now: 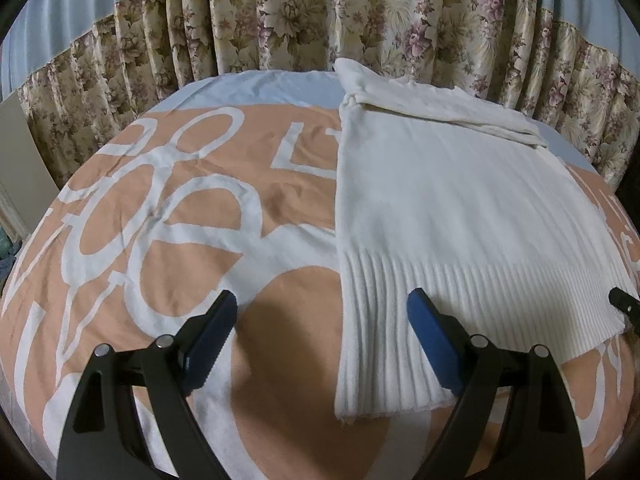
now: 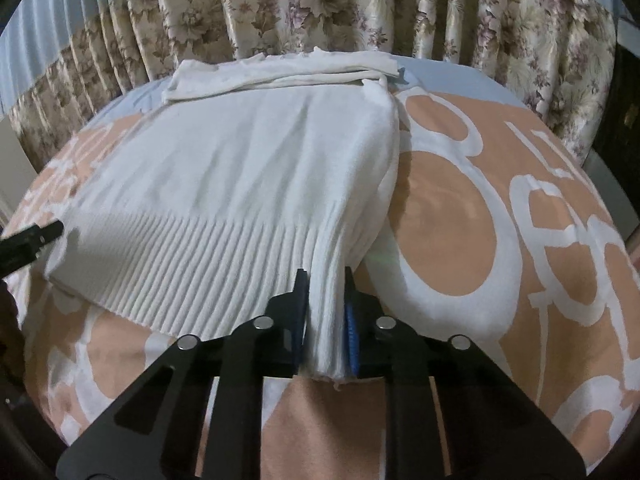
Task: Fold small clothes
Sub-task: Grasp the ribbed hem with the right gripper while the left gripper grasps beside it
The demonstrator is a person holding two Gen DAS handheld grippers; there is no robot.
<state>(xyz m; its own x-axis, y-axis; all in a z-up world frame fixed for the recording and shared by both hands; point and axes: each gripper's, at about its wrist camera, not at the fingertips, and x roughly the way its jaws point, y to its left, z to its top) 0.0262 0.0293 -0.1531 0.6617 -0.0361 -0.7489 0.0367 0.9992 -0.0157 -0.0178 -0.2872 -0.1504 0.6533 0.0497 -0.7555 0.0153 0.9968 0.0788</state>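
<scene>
A white ribbed knit sweater (image 1: 440, 200) (image 2: 240, 168) lies flat on the bed, hem toward me, with its sleeves (image 2: 288, 72) folded across the far end. My left gripper (image 1: 323, 296) is open and straddles the hem's near left corner: one finger is over the sheet, the other over the ribbing. My right gripper (image 2: 324, 276) is shut on the hem's right corner, and the knit is bunched into a ridge between its blue pads (image 2: 351, 328). Each view shows the other gripper's tip at its edge.
The bed carries a peach sheet (image 1: 180, 240) (image 2: 460, 220) with large white lettering, wrinkled in places. Floral curtains (image 1: 280, 12) hang close behind the bed's far edge. Dark furniture (image 2: 620, 112) stands at the right.
</scene>
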